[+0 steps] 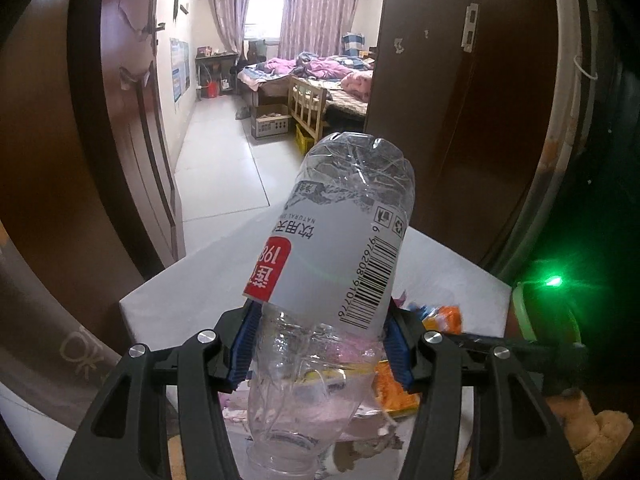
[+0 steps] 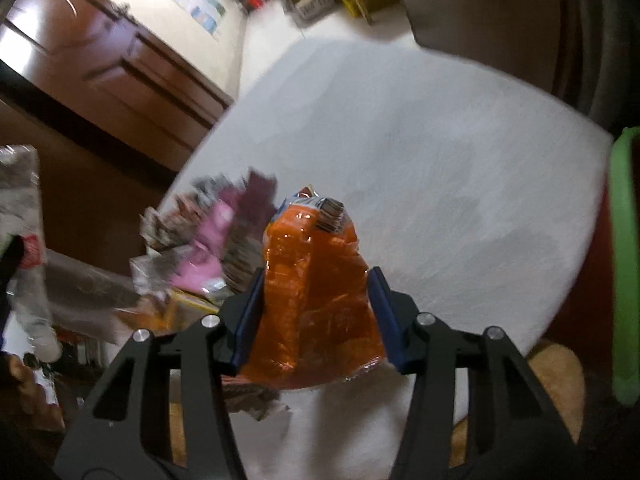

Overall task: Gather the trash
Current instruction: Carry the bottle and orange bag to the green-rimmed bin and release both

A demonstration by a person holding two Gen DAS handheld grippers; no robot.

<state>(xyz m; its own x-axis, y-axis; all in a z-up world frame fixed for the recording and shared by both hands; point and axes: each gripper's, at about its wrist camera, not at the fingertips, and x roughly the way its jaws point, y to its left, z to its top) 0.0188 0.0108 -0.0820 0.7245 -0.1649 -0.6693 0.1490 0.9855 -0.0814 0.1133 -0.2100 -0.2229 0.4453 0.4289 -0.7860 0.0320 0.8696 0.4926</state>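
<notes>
- You have two pieces of trash in hand: the left gripper (image 1: pixel 322 344) carries a clear plastic bottle (image 1: pixel 340 240), and the right gripper (image 2: pixel 316 312) has an orange snack wrapper (image 2: pixel 316 280) between its fingers.
- Neither piece looks binned yet, so I judge the task partly done at best: both items are picked or being picked, none visibly dropped off.
- More litter is left on the white bench (image 2: pixel 420 160): a crumpled pink and grey wrapper pile (image 2: pixel 212 236) lies just beside the orange one, near the bench's edge.
- A green-rimmed bin (image 2: pixel 624 264) shows at the right edge of the right wrist view, beside the bench; it is likely the drop-off, though you cannot see inside it from here.
- Left fingers (image 1: pixel 244 344): closed partway onto the bottle's clear neck end, just below the label, both blue pads pressing its sides. The bottle sticks out tilted ahead of the fingers, base away from you, lifted clear of the bench.
- Right fingers (image 2: pixel 250 316): closed partway, the blue pads against both sides of the orange wrapper, which bulges between them. The grip looks made, though this view is blurred and you cannot tell whether the wrapper has left the bench.
- What remains for you, as I judge it: carry both items to the bin, release them, then come back for the pink and grey pile.
</notes>
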